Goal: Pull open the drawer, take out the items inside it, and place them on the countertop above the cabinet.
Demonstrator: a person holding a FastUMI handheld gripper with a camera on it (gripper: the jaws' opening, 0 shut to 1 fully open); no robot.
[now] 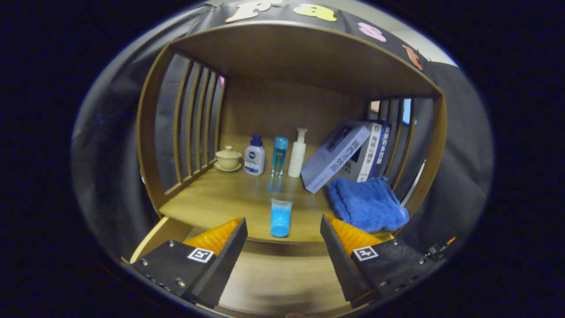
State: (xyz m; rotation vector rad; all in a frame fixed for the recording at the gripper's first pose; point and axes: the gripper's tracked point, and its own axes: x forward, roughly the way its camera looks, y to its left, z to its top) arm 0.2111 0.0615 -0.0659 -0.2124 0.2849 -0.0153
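The blue tube (281, 217) stands cap-down at the front edge of the countertop (220, 201), its long axis upright, just ahead of the gripper (282, 234) and centred on the gap between its fingers. The fingers are spread wide, holding nothing. Below them lies the open drawer (278, 278), its visible floor bare.

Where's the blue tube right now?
Gripper view: the blue tube stands cap-down at the countertop's front edge, just ahead of the open fingers, left of the blue towel.
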